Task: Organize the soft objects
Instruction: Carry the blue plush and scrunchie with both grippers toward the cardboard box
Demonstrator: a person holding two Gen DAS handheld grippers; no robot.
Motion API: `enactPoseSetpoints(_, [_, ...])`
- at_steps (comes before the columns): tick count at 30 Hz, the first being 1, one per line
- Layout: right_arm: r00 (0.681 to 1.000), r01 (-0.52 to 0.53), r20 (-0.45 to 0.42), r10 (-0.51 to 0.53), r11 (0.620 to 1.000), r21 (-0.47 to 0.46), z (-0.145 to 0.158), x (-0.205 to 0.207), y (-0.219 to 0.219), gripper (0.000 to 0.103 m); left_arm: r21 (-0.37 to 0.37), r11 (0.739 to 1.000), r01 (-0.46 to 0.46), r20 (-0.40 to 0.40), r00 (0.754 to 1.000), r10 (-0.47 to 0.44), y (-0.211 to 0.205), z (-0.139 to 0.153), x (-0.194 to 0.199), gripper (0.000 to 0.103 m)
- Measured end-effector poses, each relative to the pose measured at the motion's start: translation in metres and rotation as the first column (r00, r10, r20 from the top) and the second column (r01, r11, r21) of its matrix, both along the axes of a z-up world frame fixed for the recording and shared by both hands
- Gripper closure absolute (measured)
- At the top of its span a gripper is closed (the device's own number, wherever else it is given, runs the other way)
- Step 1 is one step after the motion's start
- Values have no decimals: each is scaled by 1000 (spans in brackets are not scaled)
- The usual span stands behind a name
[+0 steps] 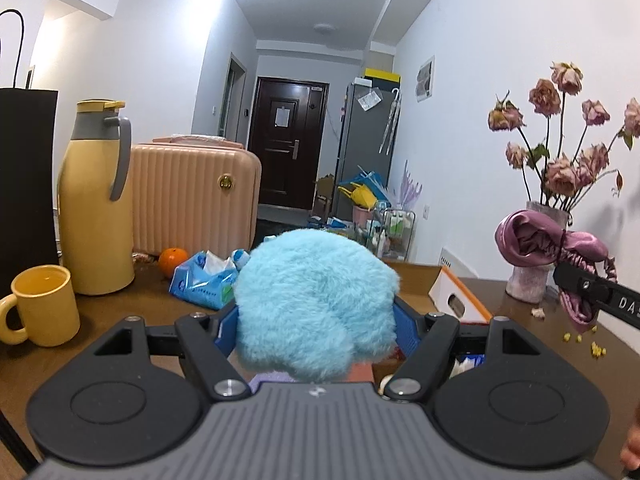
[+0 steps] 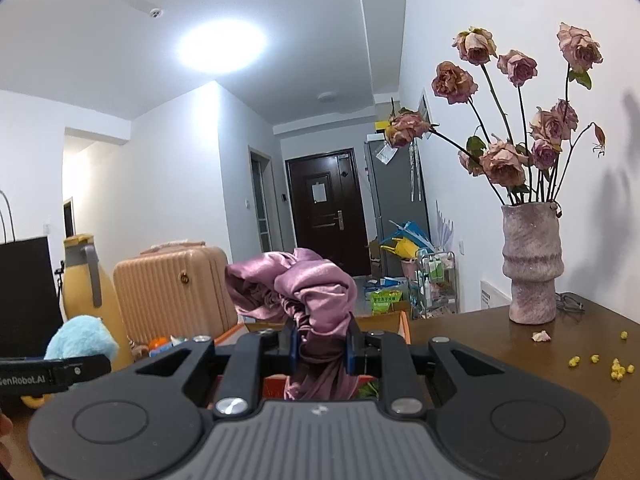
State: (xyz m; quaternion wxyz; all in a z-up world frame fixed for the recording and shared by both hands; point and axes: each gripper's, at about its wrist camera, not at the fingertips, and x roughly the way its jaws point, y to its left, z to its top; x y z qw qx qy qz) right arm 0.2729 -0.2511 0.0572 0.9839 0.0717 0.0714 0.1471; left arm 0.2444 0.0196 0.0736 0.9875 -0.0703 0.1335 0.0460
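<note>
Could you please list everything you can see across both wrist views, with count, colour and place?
Plush toy: one, light blue, held in the left gripper.
Satin cloth: one, mauve, held in the right gripper.
Thermos jug: one, yellow with grey handle, table left.
Mug: one, yellow, in front of the jug.
Suitcase: one, peach, behind the table.
Orange: one, by the suitcase.
Tissue pack: one, blue, mid table.
Cardboard box: one, open, orange-edged, behind the toy.
Vase: one, pink, dried roses, table right.
Crumbs: several, yellow, near the vase.
Table: one, dark brown.
Left gripper: black, jaws around the toy.
Right gripper: black, jaws shut on the cloth.
</note>
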Motion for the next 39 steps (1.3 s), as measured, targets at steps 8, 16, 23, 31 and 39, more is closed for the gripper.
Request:
enactPoseSetpoints(8, [1000, 9, 24, -9, 1000, 25, 10, 31, 10, 83, -12, 1000, -11, 33, 999, 12, -4, 15, 34, 29])
enactPoseSetpoints(16, [1000, 11, 15, -11, 1000, 10, 13, 70, 16, 83, -40, 998, -46, 43, 998, 48, 3, 22, 72, 29])
enactPoseSetpoints(23, [1000, 7, -23, -7, 1000, -20, 10, 98, 15, 83, -49, 996, -77, 34, 996, 79, 12, 25, 101, 29])
enactPoseSetpoints(31, [999, 15, -42, -17, 998, -54, 11, 122, 14, 83, -23, 997, -69, 16, 997, 70, 8, 24, 130, 29])
enactPoseSetpoints(39, [998, 7, -65, -13, 996, -85, 10, 151, 20, 83, 3, 998, -68, 8, 998, 67, 10, 22, 159, 29])
